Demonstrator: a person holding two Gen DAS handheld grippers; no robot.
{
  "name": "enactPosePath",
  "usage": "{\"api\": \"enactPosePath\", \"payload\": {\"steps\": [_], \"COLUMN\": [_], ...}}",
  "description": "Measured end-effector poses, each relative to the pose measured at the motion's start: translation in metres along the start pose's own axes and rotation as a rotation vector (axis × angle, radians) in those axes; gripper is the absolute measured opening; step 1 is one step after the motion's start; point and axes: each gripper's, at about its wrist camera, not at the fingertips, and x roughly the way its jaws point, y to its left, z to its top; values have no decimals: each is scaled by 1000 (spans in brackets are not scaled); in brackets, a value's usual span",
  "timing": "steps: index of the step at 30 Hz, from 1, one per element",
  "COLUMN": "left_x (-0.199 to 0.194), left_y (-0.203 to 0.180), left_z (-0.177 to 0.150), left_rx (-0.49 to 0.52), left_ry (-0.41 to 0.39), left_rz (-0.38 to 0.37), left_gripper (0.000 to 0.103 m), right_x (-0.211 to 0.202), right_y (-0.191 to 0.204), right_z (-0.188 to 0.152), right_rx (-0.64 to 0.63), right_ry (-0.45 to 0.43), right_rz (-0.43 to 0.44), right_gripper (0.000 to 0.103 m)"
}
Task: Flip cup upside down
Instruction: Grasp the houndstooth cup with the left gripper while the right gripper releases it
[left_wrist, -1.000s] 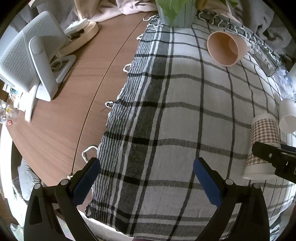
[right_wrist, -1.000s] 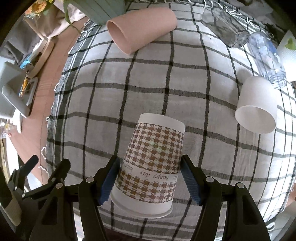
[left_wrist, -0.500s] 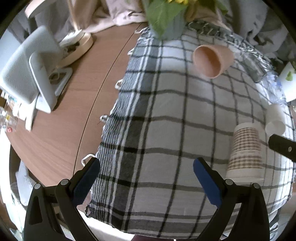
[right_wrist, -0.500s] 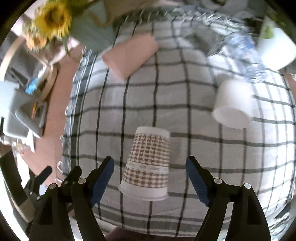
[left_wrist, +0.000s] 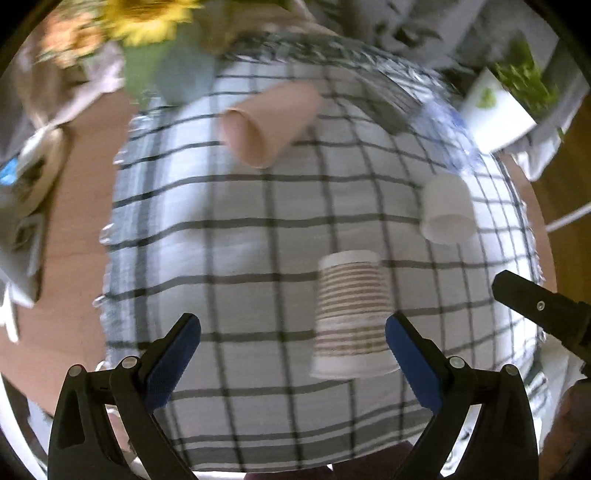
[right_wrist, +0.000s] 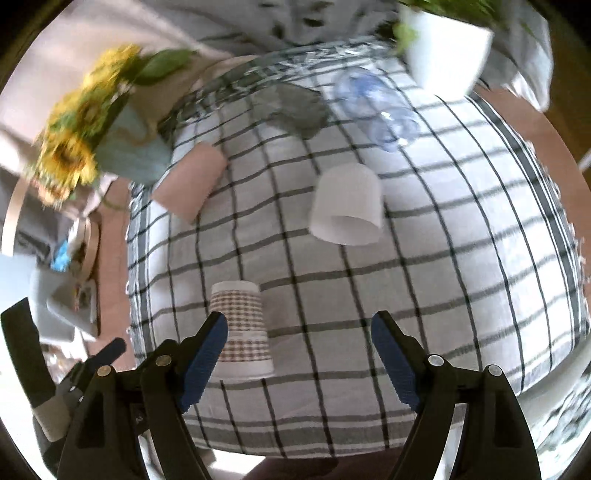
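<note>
Your checked cup (left_wrist: 351, 321) stands upside down, rim on plaid cloth (left_wrist: 240, 240), base up. Your left gripper (left_wrist: 291, 354): fingers spread wide, holding nothing; cup just inside its right fingertip, apart from pad. Your right gripper (right_wrist: 299, 354): likewise spread, empty; cup (right_wrist: 242, 328) sits beside its left fingertip, partly behind it; contact cannot be told. White cup (right_wrist: 347, 206) and pink cup (left_wrist: 266, 125) lie on their sides farther back on cloth.

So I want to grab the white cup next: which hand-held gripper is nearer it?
Right hand-held gripper: white cup straight ahead. Left hand-held gripper: cup far right.
</note>
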Motion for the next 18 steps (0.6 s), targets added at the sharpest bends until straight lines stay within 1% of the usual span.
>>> {"api": "enactPosePath", "payload": {"steps": [3,7,9,11,13,15,18], "left_x": [12,35,44,54,62,71,78], "left_y": [-14,-27,-32,-37,-40,-41,-43], "left_z": [12,29,34,42,48,53,56], "left_rx": [20,28,31,40,39,28,18], "left_ry": [50,139,170,197,220,251,276], "left_rz": [-28,-40,-38,-19,-4,2,2], "left_gripper": [100,98,96,96,92,85,84], "right_x": [1,2,4,7,9,12,15], "right_y": [-15,-32,-42,-48,-52,-56,-59], "right_z": [4,11,14,16,18,23,29], "right_rx": [56,113,145,170,183,193,196], "right_ry": [-3,-13,-15,-12,-5,-1,1], "right_rz": [5,8,14,16,18,24,30], "right_gripper": [80,80,80,80,80,80,80]}}
